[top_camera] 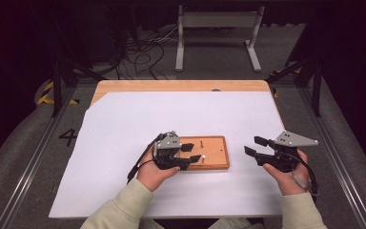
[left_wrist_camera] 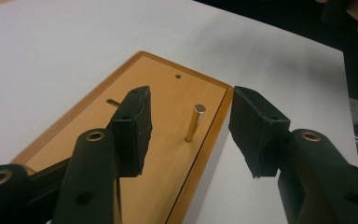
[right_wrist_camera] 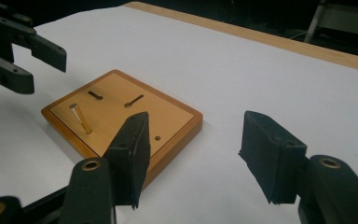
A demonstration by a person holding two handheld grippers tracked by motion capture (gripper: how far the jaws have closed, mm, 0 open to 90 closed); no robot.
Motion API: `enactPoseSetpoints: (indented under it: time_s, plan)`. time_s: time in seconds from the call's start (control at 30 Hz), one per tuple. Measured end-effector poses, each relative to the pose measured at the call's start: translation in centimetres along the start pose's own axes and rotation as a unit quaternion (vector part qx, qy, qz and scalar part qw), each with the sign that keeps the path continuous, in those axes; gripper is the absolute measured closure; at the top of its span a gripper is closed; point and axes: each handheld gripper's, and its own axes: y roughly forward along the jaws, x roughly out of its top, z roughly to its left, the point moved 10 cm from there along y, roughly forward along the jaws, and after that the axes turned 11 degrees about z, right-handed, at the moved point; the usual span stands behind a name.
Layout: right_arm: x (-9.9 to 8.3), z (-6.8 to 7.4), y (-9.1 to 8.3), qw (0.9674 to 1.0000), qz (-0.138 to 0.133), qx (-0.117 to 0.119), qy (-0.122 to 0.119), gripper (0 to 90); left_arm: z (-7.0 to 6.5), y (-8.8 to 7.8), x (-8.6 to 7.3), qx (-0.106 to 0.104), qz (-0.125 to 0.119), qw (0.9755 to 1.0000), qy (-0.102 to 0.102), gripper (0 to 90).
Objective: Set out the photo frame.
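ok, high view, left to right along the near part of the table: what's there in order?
Left gripper → wooden board, with an upright metal peg on it → bare white sheet → right gripper.

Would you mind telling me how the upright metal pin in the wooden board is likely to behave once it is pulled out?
The metal pin looks rigid, smooth and probably slippery. Being round and thin, it would likely roll if laid down.
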Motion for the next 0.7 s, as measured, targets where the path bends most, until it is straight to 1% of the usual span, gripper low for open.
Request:
enactPoseSetpoints:
  time_s: [0.03,0.07,0.2,0.27,0.33,0.4,0.47,0.53,0.63,0.7]
  plan:
    - [-0.1,0.1,0.0,1.0,0.001,0.002,0.002,43.0,-0.1,0.5,-0.2,-0.007,0.007,0.9999,0.002,48.3]
    - [-0.1,0.1,0.0,1.0,0.001,0.002,0.002,43.0,-0.1,0.5,-0.2,-0.007,0.007,0.9999,0.002,47.8]
    - [-0.4,0.1,0.0,1.0,0.004,0.002,0.001,43.0,-0.5,1.6,-0.2,-0.014,0.011,0.9997,0.018,49.3]
    - [-0.7,0.1,-0.2,1.0,0.005,0.001,0.006,43.0,-0.5,2.2,-0.4,-0.013,0.017,0.9994,0.028,51.9]
    - [-0.9,0.1,-0.4,0.9999,0.007,0.001,0.009,43.0,-0.4,2.8,-0.5,-0.007,0.023,0.9992,0.033,54.8]
    - [-1.2,0.0,-0.5,0.9999,0.007,-0.002,0.01,43.0,-0.4,3.2,-0.6,-0.005,0.028,0.9989,0.039,59.5]
    - [-1.4,0.0,-0.7,0.9999,0.008,-0.003,0.013,43.0,-0.4,3.7,-0.6,-0.005,0.029,0.9988,0.038,60.5]
    - [-1.6,-0.1,-0.8,0.9999,0.009,-0.004,0.013,43.0,-0.4,3.8,-0.6,-0.006,0.029,0.9987,0.041,63.4]
    - [-1.7,0.0,-0.9,0.9998,0.006,0.0,0.018,43.0,-0.5,4.4,-0.4,-0.003,0.027,0.9984,0.049,66.5]
    - [-1.6,0.0,-0.9,0.9998,0.006,0.0,0.017,43.1,-0.3,4.6,-0.5,-0.002,0.03,0.9985,0.046,66.8]
